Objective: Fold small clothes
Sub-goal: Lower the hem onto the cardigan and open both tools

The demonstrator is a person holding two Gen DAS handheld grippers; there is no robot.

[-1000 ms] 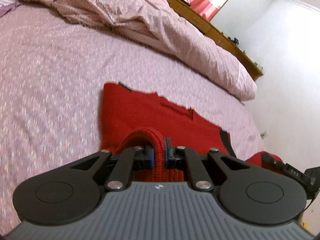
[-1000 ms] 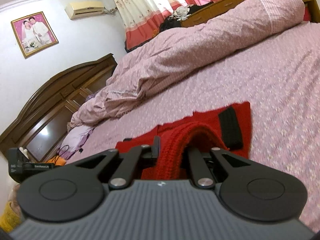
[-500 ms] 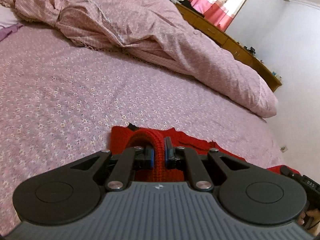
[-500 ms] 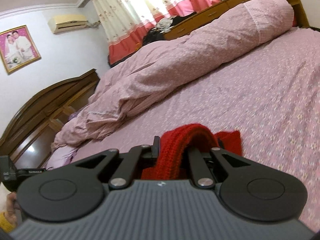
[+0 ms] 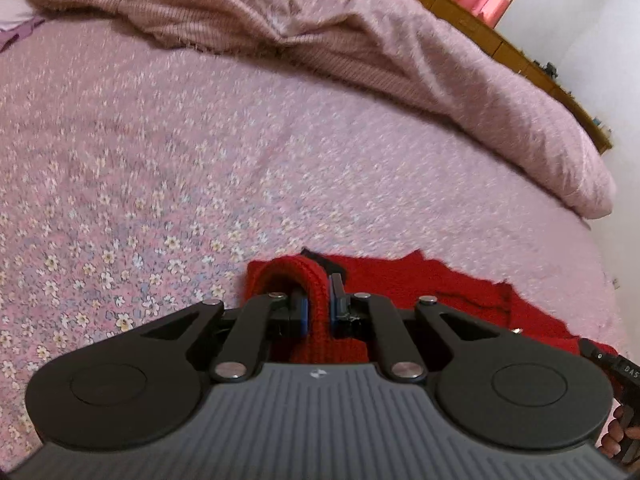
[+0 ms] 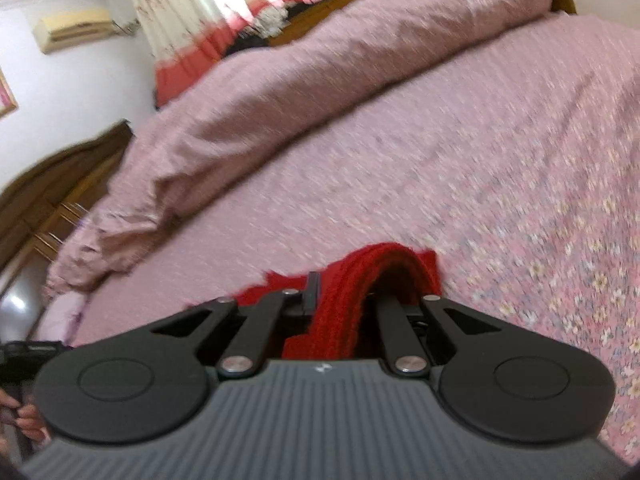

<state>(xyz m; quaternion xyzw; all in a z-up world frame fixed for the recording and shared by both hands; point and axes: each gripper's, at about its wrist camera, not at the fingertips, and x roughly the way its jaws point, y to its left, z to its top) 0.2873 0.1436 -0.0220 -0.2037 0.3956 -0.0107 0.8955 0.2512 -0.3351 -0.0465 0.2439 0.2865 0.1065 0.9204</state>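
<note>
A red knitted garment [image 5: 420, 288] is spread on the flowered pink bedsheet [image 5: 160, 160], at the near side of the bed, with a ribbed edge of it lifted off the sheet at two places. One ribbed fold is clamped between the fingers of the left gripper [image 5: 318, 312], whose jaws are closed tight on the knit; the loop of fabric is arched up over the left finger. In the right wrist view the same garment [image 6: 340, 312] is seen pinched by the right gripper [image 6: 340, 308], its jaws likewise closed on a thick ribbed band that curls over toward the right finger. The rest of the garment is laid flat between and beyond the two grippers. A rumpled pink quilt [image 5: 360, 40] is heaped along the far side of the bed. Beyond it a wooden cabinet [image 5: 520, 56] and red-and-cream curtains [image 6: 224, 12] are seen against the white walls, and a dark wooden headboard [image 6: 52, 192] is visible at the left of the right wrist view.
</note>
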